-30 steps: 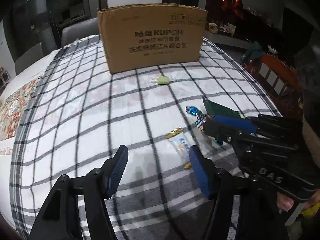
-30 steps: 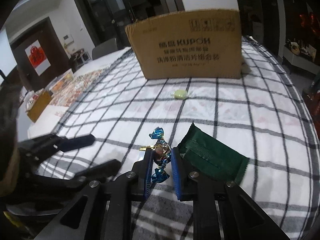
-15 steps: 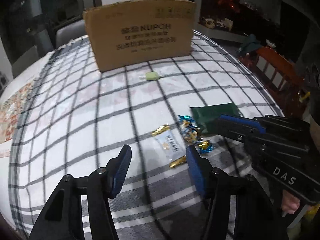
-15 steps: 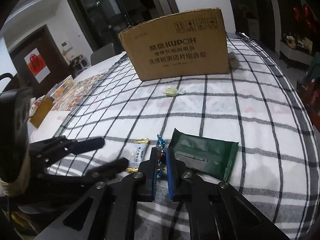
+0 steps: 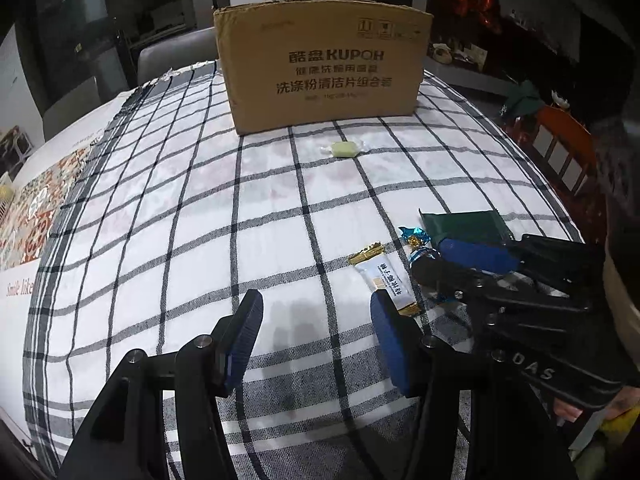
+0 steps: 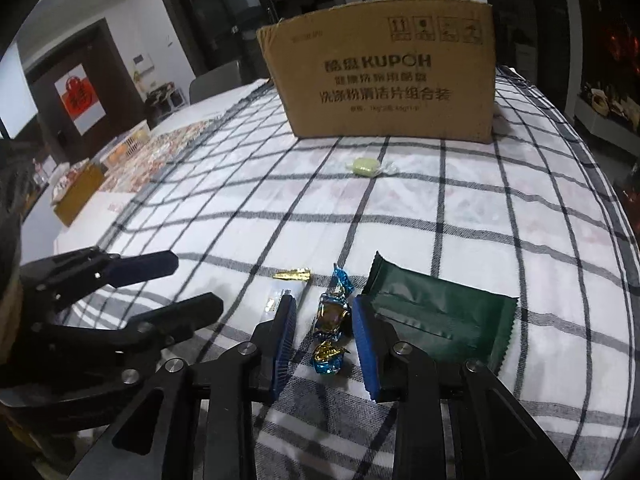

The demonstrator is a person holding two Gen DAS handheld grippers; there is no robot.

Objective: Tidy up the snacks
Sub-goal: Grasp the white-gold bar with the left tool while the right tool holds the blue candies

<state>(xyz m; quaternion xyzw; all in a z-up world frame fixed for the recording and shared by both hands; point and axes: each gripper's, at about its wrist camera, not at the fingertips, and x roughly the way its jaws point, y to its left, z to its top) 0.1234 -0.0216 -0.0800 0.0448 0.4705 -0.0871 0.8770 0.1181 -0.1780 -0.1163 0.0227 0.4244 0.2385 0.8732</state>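
Both my grippers are spread. My right gripper [image 6: 324,320] straddles the blue candy [image 6: 330,316]; my left gripper [image 5: 316,312] hovers empty over the cloth [image 5: 200,220].

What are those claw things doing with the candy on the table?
A person is holding a claw in each hand to tidy snacks. The right gripper is open around the blue candy lying on the checked tablecloth, beside the green packet and white bar. The left gripper is open and empty. The cardboard box stands further back, past a green candy.
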